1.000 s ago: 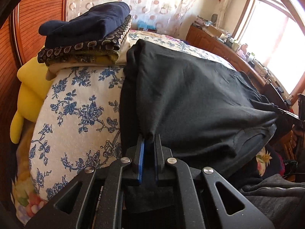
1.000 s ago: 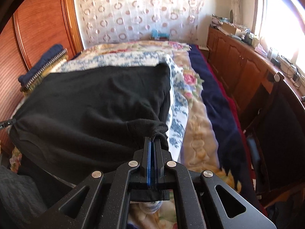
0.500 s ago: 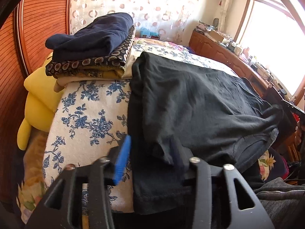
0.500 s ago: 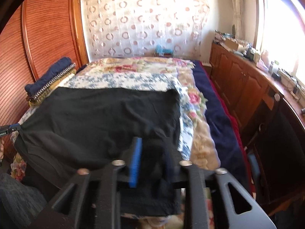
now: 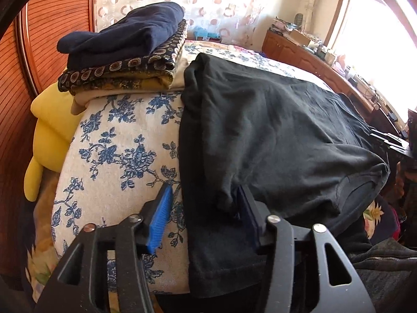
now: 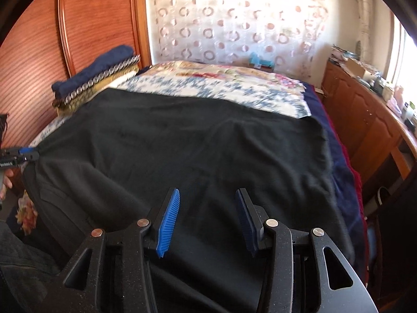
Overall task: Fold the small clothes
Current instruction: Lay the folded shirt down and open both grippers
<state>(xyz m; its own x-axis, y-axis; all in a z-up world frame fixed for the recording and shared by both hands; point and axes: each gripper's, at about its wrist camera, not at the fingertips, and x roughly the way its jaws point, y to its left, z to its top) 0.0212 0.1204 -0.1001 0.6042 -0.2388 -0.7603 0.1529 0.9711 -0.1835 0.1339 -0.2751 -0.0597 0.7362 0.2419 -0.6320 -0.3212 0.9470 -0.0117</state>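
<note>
Black garment point(image 5: 273, 135) lies spread across the bed point(image 5: 117, 161), on the blue-flowered white cover, its near edge hanging over the bed's side. One layer is folded over on itself; a rumpled fold sits at the edge closest to the grippers.

Left gripper point(image 5: 206, 214) — jaws spread wide, nothing clamped. Its blue-padded left finger point(image 5: 160, 221) hovers over bare floral cover just beside the garment's left border; the other finger is partly hidden under a drooping corner of the black cloth. Whether that finger touches the cloth, cannot tell.

Right gripper point(image 6: 208, 219) — jaws likewise spread, both pads clear to see, holding nothing. It hangs above the garment point(image 6: 195, 151) near its hanging edge. In this view the left gripper's tip point(image 6: 20, 154) shows at the garment's far-left corner.

Beside the garment, toward the head of the bed by the wooden panelling: a stack of folded clothes point(image 5: 125, 52) — navy piece on top, a dark patterned one under it, mustard and cream below. A yellow cushion point(image 5: 49, 135) is wedged between the bed and the panelling, below the stack. Wooden cabinets point(image 6: 365, 120) run along the bed's other side, under the window.
</note>
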